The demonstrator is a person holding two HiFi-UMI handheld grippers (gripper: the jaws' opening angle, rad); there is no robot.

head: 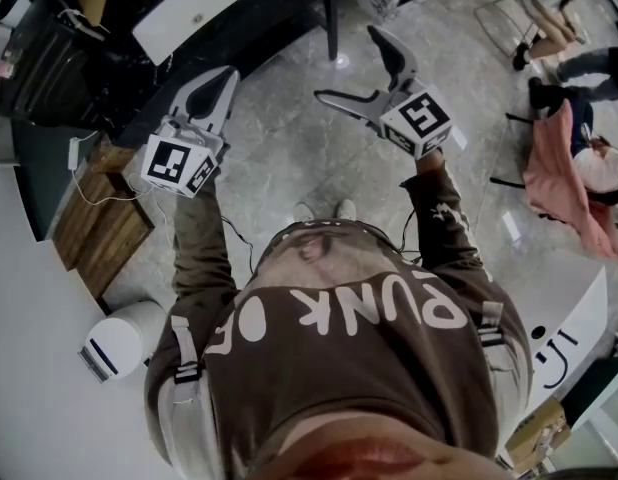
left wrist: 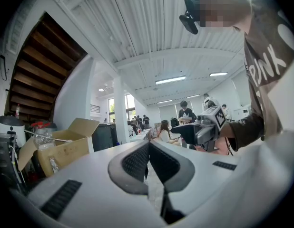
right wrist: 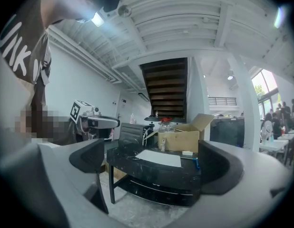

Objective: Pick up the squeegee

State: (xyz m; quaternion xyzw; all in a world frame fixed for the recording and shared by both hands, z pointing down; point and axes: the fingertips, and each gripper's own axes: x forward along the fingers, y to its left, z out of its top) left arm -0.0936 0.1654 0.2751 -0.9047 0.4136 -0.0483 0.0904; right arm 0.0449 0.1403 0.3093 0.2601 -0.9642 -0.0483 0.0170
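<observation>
Two grippers were held out level in front of us over the bare floor point(head: 289, 168), well apart from the black worktop point(head: 269, 33) at the upper left of the head view. From that gap we judged the reach had not begun. The left gripper point(head: 227, 76) had its fingers point(left wrist: 137, 163) pressed together with nothing between them, which suited a hand we took to be idle for this job. The right gripper point(head: 347, 64) had its fingers point(right wrist: 87, 156) spread wide apart and empty. Its own view looked between them straight at the worktop, a stance we read as readiness to close on something there. On that worktop lay a white sheet point(right wrist: 159, 158), and behind it stood an open cardboard box point(right wrist: 180, 139). We could not pick out the squeegee for certain. Our best guess was a small blue thing point(right wrist: 197, 163) just right of the sheet, near the worktop's front edge, at the centre right of the right gripper view. It was too small to tell, so we placed the squeegee on the worktop only as a judgement.
</observation>
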